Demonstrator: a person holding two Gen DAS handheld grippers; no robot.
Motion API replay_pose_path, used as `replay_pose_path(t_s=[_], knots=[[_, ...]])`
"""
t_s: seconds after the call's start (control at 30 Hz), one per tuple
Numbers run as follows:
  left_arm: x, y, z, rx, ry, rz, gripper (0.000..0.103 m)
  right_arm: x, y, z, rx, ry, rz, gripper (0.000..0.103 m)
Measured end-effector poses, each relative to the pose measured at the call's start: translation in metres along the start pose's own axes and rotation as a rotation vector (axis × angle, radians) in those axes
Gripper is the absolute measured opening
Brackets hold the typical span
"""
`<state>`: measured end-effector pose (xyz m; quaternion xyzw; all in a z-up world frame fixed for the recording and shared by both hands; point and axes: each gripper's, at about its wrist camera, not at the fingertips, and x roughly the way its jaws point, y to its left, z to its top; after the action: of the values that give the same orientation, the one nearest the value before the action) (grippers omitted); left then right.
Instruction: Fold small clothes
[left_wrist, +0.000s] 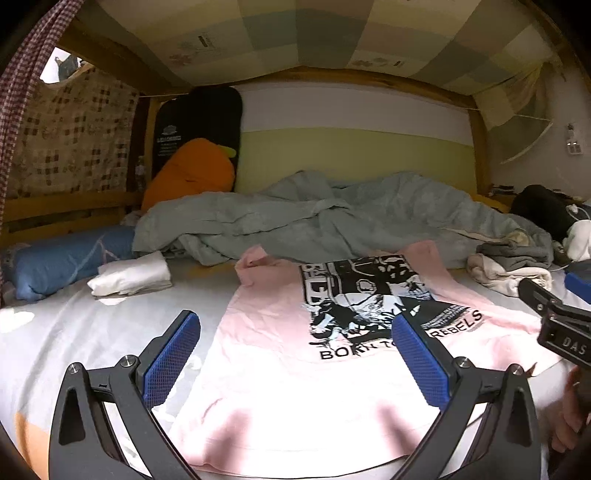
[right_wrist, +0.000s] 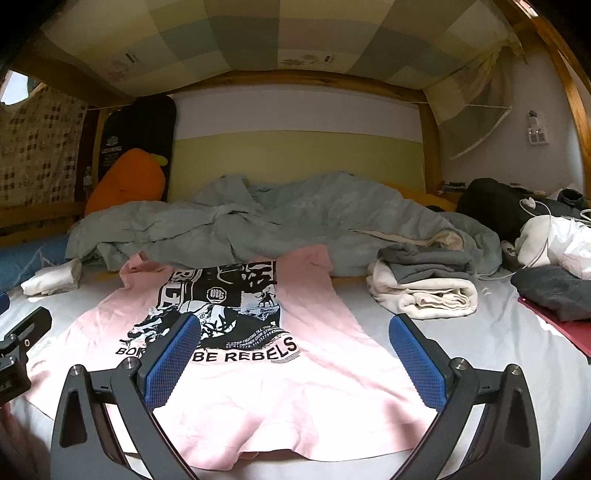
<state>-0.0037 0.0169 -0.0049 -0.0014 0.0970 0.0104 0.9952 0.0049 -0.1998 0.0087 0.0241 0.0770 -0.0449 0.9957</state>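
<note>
Pink T-shirt (left_wrist: 280, 369) lies flat on the bed (left_wrist: 74, 332), just ahead of both released claws, left (left_wrist: 295, 325) and right (right_wrist: 295, 332); blanket (right_wrist: 277, 221) bunches behind.

The pink T-shirt (right_wrist: 258, 387) at the frame's centre is soft matt cloth with a flat black-and-white print, lying on a smooth pale bedsheet (right_wrist: 480, 343). Above it, the grey-green duvet (right_wrist: 280, 225) looks crumpled and matt, and the bed frame (right_wrist: 295, 77) across the top is varnished wood. Each gripper's fingers (left_wrist: 173, 362) are matt black plastic with blue, mesh-textured pads and shiny metal bolts.
</note>
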Motion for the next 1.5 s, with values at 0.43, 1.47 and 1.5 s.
replay_pose_path(t_s=[0.43, 1.47, 1.5], knots=[[0.001, -0.013, -0.003, 0.053, 0.013, -0.004, 0.103, 0.011, 0.007, -0.002, -0.024, 0.053, 0.006, 0.102], [-0.008, -0.021, -0.003, 0.094, -0.009, 0.006, 0.103, 0.01, 0.006, -0.001, -0.01, 0.051, 0.001, 0.102], [-0.008, -0.021, -0.003, 0.094, -0.01, 0.006, 0.103, 0.009, 0.004, -0.002, -0.009, 0.052, 0.001, 0.102]])
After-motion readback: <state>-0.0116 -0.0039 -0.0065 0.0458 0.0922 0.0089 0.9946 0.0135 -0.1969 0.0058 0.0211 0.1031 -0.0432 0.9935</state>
